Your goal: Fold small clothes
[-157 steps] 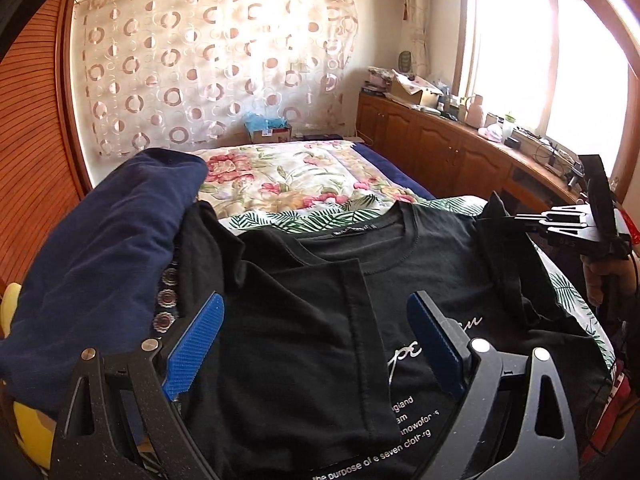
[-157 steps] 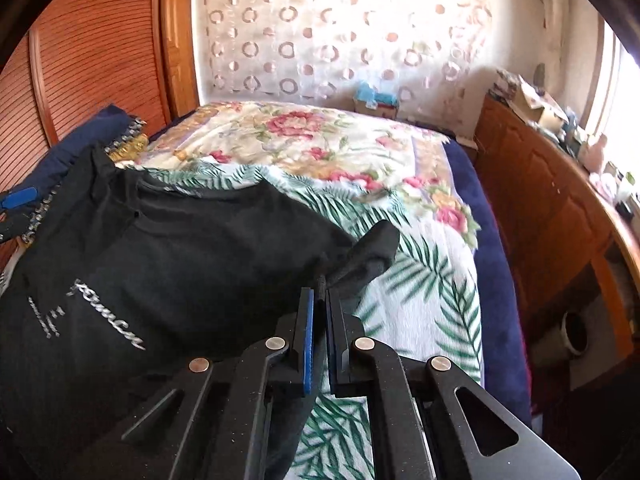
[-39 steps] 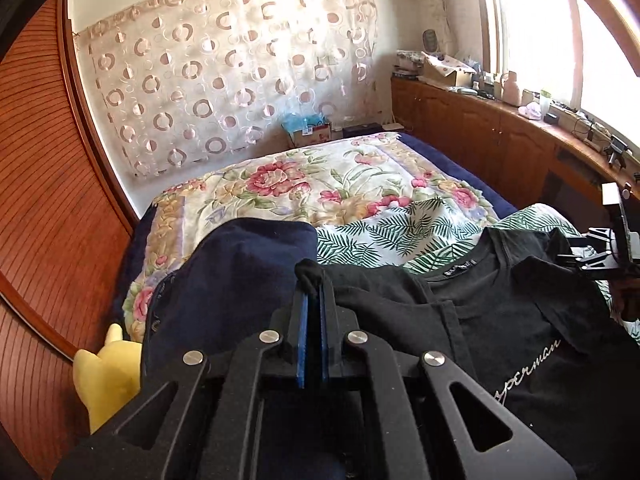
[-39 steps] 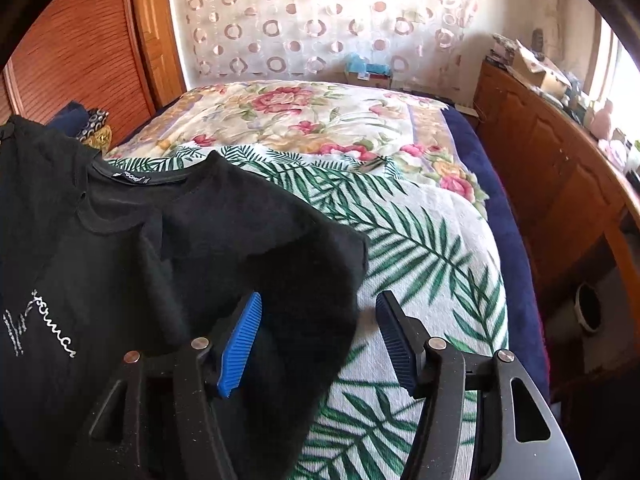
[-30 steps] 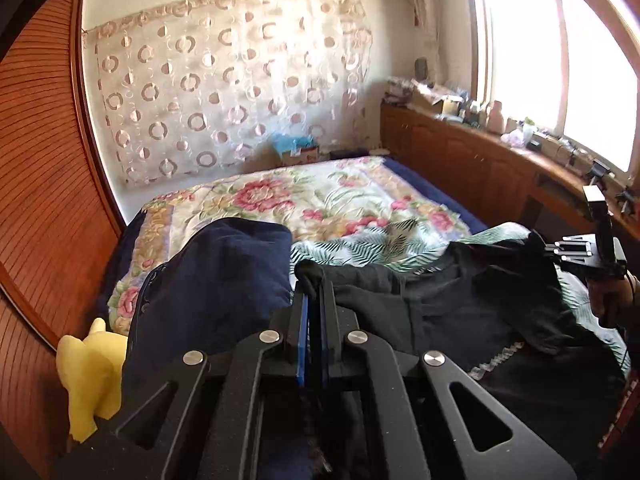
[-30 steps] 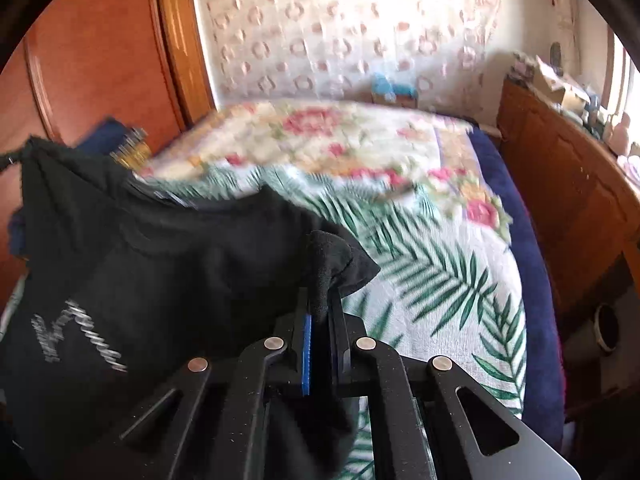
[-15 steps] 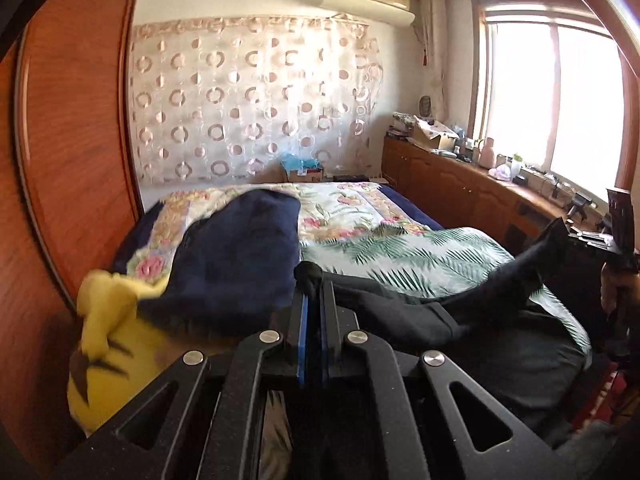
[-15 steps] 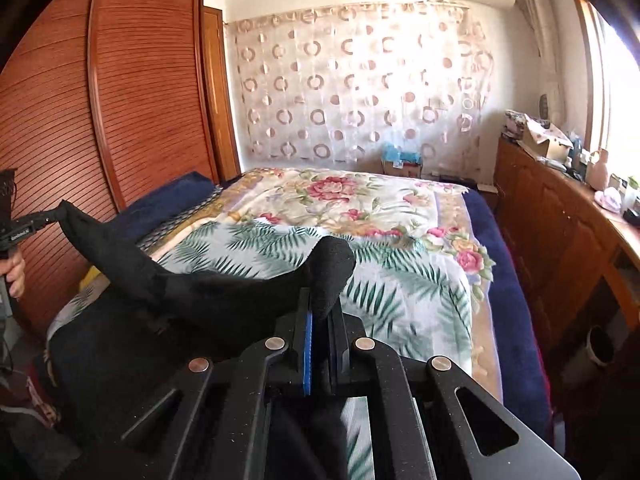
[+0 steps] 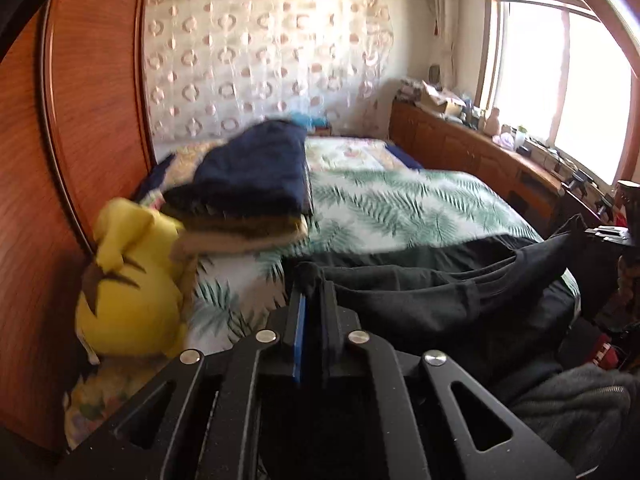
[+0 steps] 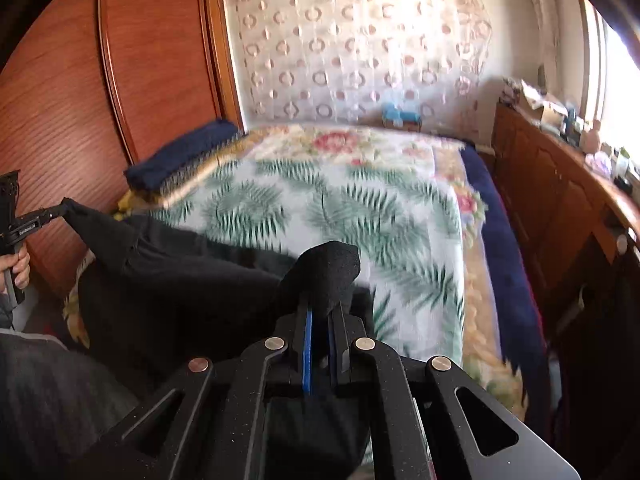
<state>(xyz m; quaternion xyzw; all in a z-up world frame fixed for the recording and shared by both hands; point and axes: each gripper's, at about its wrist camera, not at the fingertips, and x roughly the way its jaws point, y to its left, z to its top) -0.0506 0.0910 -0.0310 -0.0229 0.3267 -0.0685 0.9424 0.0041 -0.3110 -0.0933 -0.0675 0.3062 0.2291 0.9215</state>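
Half a second ago the black shirt was already lifted by its two top corners; now both grippers have drawn back toward the near edge of the bed, and the top edge hangs stretched between them with the body trailing onto the palm-leaf cover. A little over a second ago the shirt lay flat and the right gripper stood spread over its sleeve, so the change is from flat to held up. Judged from this, the sleeves are in and the lengthwise fold is next: the top edge would be carried over to the hem.

The left gripper is clenched on a bunched corner of the shirt, pointing along the bed toward the curtain, low and roughly level. The right gripper is likewise clamped on the other corner, a lump of cloth sticking up past its tips. Each shows at the edge of the other's view, held at about the same height, well apart.

A yellow plush and a folded navy pile sit at the left of the bed, clear of the shirt
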